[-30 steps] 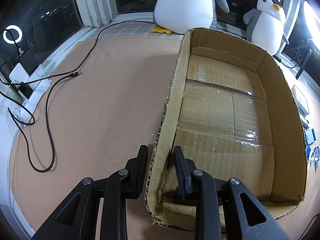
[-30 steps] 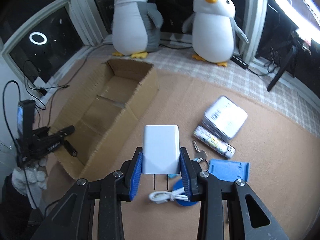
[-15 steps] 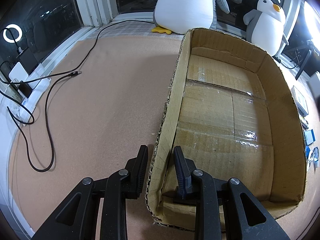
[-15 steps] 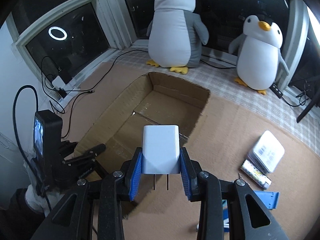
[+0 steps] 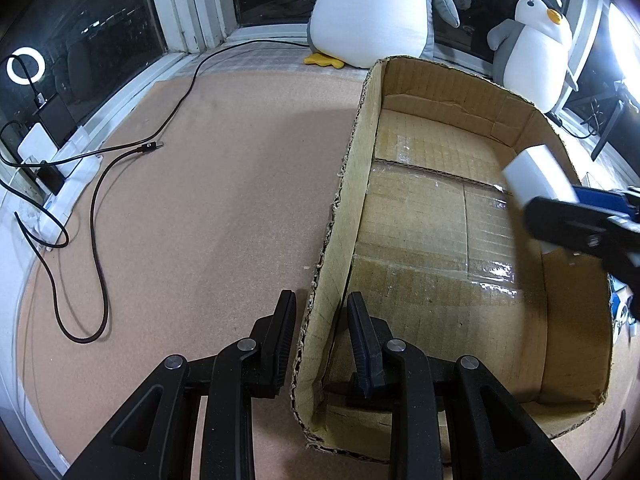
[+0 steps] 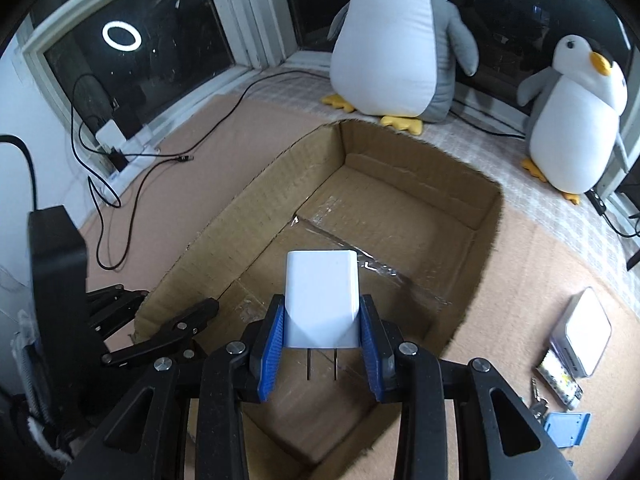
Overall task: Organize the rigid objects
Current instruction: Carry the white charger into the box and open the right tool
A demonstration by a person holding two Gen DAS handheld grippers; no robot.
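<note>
A white charger (image 6: 322, 300) is clamped between the blue-padded fingers of the right gripper (image 6: 322, 346), its two metal prongs pointing back toward the camera, and it is held above the inside of the cardboard box (image 6: 486, 216), clear of the box floor. The left wall of the cardboard box is straddled by the left gripper (image 5: 322, 336), one black finger outside the wall and one inside; the fingers are set close about the wall, though whether they press on it cannot be told. Inside the box nothing but taped cardboard is seen. To the right of the box, on the brown floor (image 5: 200, 208), a white case (image 6: 586, 330), a patterned tube (image 6: 562, 380), keys (image 6: 538, 402) and a blue holder (image 6: 568, 428) are laid near one another. Beyond the box, two plush penguins (image 6: 396, 36) are stood by the window.
</note>
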